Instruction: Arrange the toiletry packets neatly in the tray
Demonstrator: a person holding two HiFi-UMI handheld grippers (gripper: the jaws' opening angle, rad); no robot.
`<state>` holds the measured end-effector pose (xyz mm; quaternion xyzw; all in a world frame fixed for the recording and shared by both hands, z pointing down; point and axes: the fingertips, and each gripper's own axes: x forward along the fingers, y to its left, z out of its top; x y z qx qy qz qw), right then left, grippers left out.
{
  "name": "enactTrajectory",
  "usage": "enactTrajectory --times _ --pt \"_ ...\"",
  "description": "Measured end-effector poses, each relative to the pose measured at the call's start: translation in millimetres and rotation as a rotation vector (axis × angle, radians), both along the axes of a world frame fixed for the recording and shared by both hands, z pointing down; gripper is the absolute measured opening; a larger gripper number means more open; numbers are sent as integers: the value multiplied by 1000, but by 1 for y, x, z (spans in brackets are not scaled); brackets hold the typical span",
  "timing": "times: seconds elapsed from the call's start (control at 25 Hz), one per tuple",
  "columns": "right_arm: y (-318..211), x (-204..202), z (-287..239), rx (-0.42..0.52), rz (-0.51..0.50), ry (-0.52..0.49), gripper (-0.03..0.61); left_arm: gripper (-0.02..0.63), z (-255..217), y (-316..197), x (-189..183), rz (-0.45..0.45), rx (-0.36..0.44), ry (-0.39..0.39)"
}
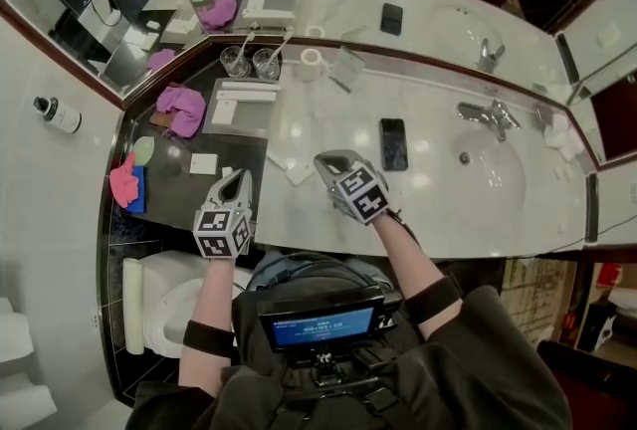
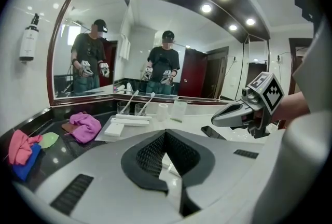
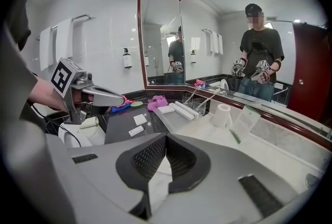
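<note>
Packets (image 1: 203,163) lie loose near the counter's (image 1: 179,181) front edge, short of the tray (image 1: 261,119) at its back edge, which already holds some. The left gripper (image 1: 237,179) and right gripper (image 1: 322,161) hover above, both closed and empty. No pickup seems begun; next, one must open over a loose packet.

The toilet (image 1: 171,301) at the near left is partly covered by the person's left forearm, and the torso runs off the bottom edge. Print on the small white packets (image 1: 203,163) on the dark left part of the desk (image 1: 328,119) is too small to read, as is the lit screen (image 1: 323,326) on the chest. The left gripper (image 1: 239,177) fills the bottom of its own view with its grey body, hiding the near desk and part of the phone (image 2: 212,133). The right gripper (image 1: 322,160) likewise blocks the near desk in its view.
</note>
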<state>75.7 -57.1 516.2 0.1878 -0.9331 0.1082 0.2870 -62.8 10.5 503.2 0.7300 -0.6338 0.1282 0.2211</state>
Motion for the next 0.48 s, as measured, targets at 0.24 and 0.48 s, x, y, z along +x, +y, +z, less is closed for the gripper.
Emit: enactTrajectory --times 0.24,0.48 --pt "9 -4 5 -29 -19 0 14 3 5 3 -9 -38 -27 -18" --pt "18 -34 6 -39 -51 2 14 63 27 6 -36 -55 -106 -1"
